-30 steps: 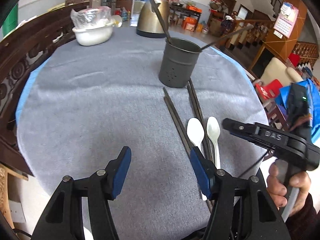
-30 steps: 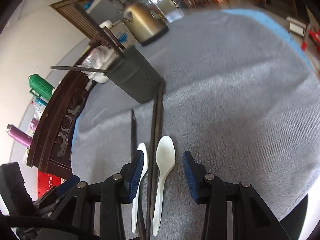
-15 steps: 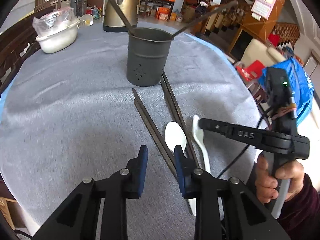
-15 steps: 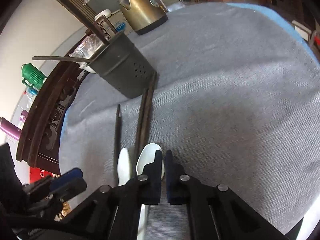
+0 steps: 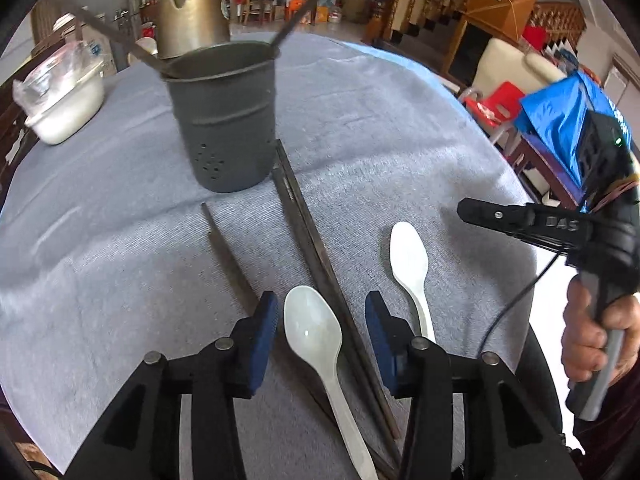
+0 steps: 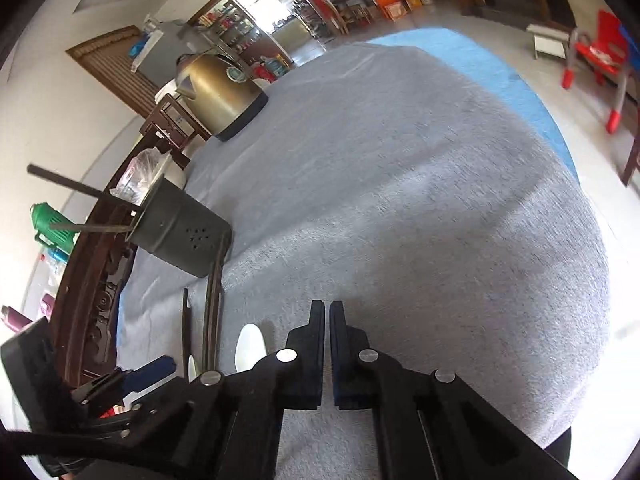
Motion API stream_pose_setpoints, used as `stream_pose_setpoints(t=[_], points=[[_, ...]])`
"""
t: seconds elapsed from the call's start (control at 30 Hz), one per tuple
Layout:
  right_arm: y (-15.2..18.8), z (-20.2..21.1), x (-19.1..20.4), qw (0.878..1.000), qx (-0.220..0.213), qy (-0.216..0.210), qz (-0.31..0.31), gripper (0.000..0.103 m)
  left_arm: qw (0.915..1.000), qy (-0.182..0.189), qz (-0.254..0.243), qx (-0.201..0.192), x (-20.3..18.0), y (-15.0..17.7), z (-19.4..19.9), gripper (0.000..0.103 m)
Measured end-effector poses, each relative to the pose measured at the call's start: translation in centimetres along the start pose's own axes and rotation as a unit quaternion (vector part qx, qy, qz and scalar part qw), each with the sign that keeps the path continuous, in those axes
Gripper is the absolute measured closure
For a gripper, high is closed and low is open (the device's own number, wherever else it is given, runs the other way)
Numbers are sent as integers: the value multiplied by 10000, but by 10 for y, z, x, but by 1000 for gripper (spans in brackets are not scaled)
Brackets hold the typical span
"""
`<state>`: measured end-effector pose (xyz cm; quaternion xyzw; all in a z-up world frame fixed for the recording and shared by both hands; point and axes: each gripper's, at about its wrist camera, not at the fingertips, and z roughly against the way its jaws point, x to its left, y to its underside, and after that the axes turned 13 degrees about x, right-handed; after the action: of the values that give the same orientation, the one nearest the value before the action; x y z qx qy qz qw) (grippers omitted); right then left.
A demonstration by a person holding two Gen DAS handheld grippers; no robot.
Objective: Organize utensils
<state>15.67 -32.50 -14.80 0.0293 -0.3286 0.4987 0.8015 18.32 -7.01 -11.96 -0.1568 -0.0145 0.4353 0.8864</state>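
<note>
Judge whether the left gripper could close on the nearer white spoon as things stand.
Probably yes: the left gripper is open with the nearer white spoon lying between its pads, nothing on top. The dark chopsticks alongside might get pinched too.

Your right side of the table (image 6: 420,200) lies bare; holder (image 5: 224,120), kettle (image 5: 192,12) and bowl (image 5: 64,108) obstruct the far-left.

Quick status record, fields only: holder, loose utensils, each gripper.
holder: grey cup upright on the cloth, two dark sticks leaning out
loose utensils: two white spoons, chopsticks lying flat
left gripper: jaws just reopened, astride the nearer spoon and a chopstick pair, pads not touching
right gripper: shut, nothing between the pads, beside the spoons
</note>
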Motion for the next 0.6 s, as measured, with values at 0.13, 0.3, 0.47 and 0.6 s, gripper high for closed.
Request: stream_pose_setpoints(t=[0.13,0.3,0.47,0.6], points=[[1,-3,9,9989,323,-344,22,96,9998,118,12,179,5,0,-11,75],[8,-18,48,9974,572,-15,443,71,9995,289,-53,80,7,4,-9,94],[12,-31,74,9922,721,637,793,51,9995,279,-54,-115,14,11,5,95],[11,-39,91,9856,756,1170,955,49,9990,301,27,-321,26,17,19,96]])
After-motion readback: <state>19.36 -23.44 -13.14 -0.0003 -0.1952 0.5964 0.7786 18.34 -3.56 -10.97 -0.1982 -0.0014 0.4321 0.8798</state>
